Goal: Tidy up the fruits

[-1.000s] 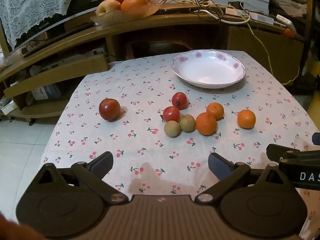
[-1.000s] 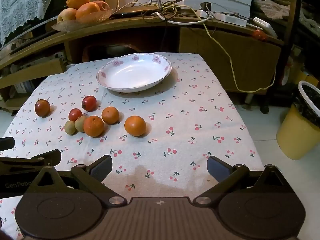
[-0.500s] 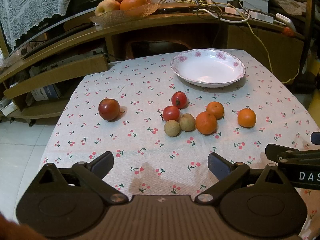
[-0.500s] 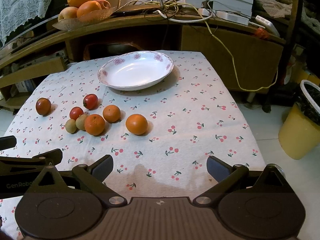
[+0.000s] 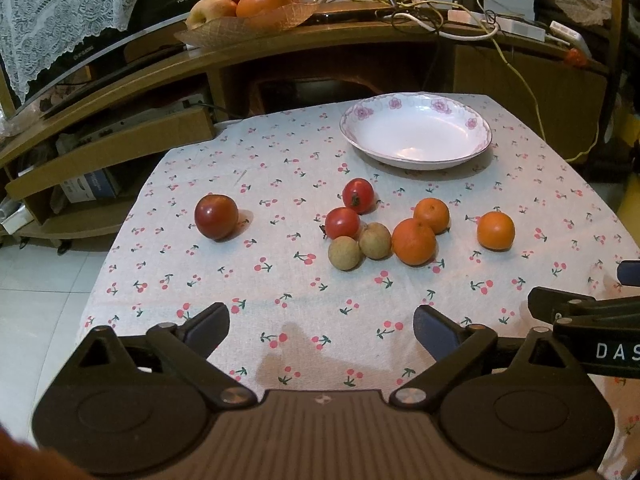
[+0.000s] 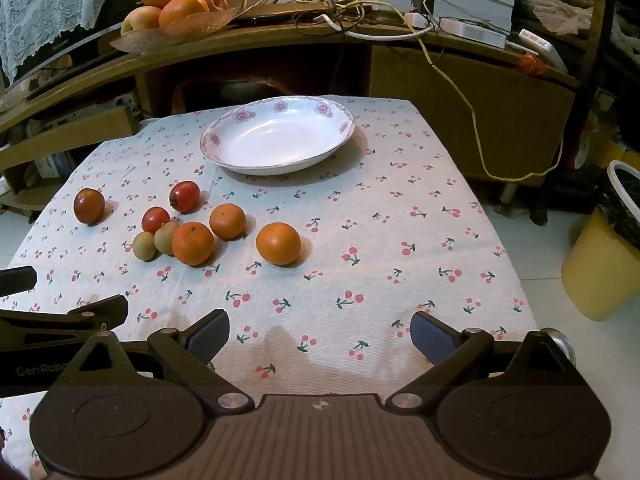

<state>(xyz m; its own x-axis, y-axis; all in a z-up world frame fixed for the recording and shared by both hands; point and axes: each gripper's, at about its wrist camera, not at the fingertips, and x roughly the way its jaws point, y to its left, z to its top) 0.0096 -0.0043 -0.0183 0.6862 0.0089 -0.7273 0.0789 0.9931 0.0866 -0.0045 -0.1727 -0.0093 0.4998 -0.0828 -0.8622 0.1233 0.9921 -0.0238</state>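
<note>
While both my grippers, left gripper (image 5: pixel 322 328) and right gripper (image 6: pixel 320 330), hover spread and empty, fruit lies mid-frame below the empty floral bowl (image 6: pixel 224 156), awaiting sorting.

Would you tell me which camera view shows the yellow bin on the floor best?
The right wrist view: the yellow bin stands on the floor right of the table, dark-lined rim and body visible. The left wrist view shows at most a yellow sliver at its right edge.
</note>
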